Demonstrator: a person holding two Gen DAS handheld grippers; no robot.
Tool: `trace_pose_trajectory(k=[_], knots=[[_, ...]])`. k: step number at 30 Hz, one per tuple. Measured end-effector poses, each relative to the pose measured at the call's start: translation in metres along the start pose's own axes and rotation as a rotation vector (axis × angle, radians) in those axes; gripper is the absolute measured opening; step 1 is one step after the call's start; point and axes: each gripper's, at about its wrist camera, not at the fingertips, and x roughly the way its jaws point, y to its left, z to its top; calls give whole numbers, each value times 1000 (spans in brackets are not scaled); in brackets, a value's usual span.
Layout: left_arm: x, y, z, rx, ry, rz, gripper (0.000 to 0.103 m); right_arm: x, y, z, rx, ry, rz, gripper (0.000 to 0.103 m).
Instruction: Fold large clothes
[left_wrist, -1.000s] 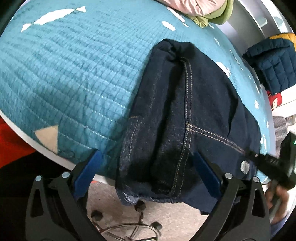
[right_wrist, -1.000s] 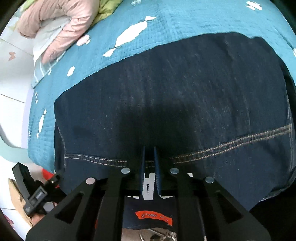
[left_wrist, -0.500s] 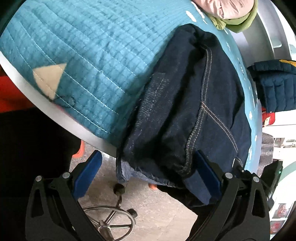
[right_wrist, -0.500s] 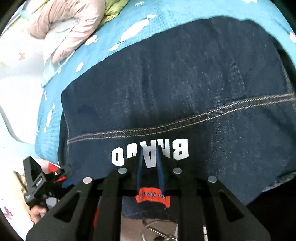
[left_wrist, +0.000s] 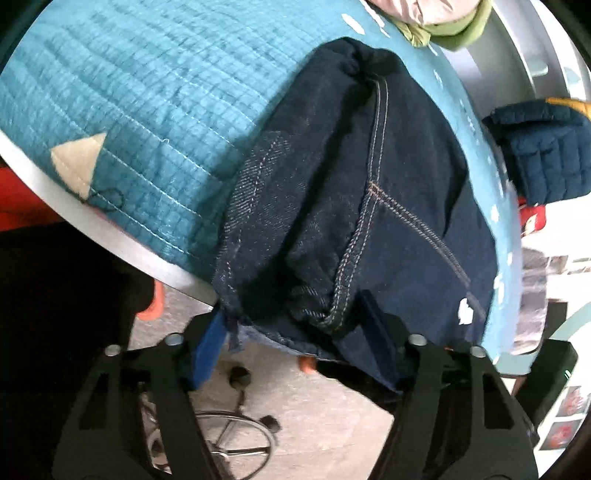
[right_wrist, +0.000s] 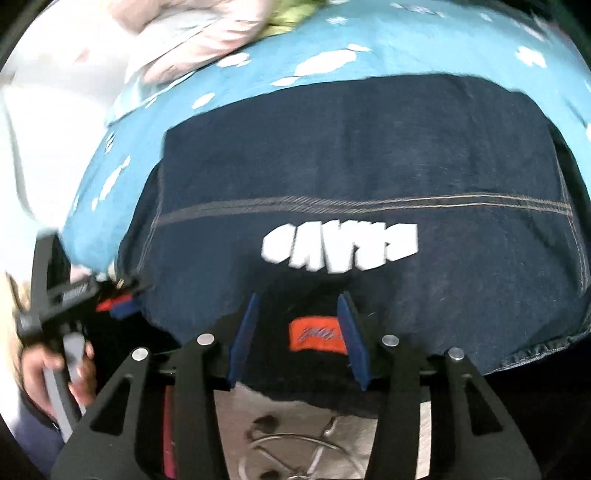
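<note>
From the left wrist camera, the left gripper (left_wrist: 295, 336) is open wide and holds nothing. Its blue fingers (left_wrist: 208, 350) sit on each side of the near end of the dark blue denim garment (left_wrist: 354, 206). That end hangs over the edge of the worktop (left_wrist: 122, 254), which has a teal quilted cover (left_wrist: 147, 85) on it. The folds here look thick and bunched. If the gripper closes now, it might grab only some layers, and the rest could drop and spoil the fold. The garment could also slide off toward the floor (left_wrist: 314, 413), because so much of it hangs over.

From the right wrist camera, the right gripper (right_wrist: 301, 332) is open too, and nothing is between its fingers. It is at the near hem, around an orange label (right_wrist: 317, 334). This picture is blurry. White letters (right_wrist: 340, 249) show on the garment. With both grippers open, nothing holds the cloth, so it may slip or come unfolded.
</note>
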Motion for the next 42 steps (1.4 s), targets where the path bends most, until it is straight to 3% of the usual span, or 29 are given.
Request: trace_pose_trajectory(k=[1,3,7,13,16,20,22,28,30,32,33,34,35,38,39,42], knots=[[-2,-1,0,8,-3,3,54,1,4,-5,-18,-7,-7,43],[-9,-8,-2,42,-12,-34,25,3,18,-13,-62,-21,-5,43],[-29,-32,-5,121,-56,-49,23,7,42,-25,-162,-39,0,45],[-56,-62,-6,154,-71,-131,22,-7,59,-32,-224,-133,60,53],[-69,-82,-5,177,-75,-180,14,-16,74,-35,-257,-182,91,59],[-68,-104,-2,249,-61,-138,14,-14,93,-34,-300,-212,100,66],[-54,-99,5,216,-16,-140,11,-1,103,-29,-317,-210,84,66],[-59,-110,2,262,-17,-127,11,28,111,-14,-307,-210,104,66],[-59,-111,3,260,-14,-127,11,38,106,-6,-269,-201,124,50],[-59,-114,1,276,-13,-116,11,47,102,2,-239,-170,145,13],[-60,-116,0,287,-19,-114,11,47,99,4,-221,-164,158,12],[-66,-119,-1,297,-43,-115,12,45,95,6,-199,-167,168,10],[-69,-123,-1,309,-57,-113,21,41,94,7,-189,-173,170,10],[-97,-136,-3,342,-181,-131,82,23,78,12,-97,-196,191,9],[-109,-142,-4,345,-245,-140,87,14,68,15,-46,-208,211,9],[-129,-158,-3,376,-343,-144,88,-12,46,18,43,-248,240,9]])
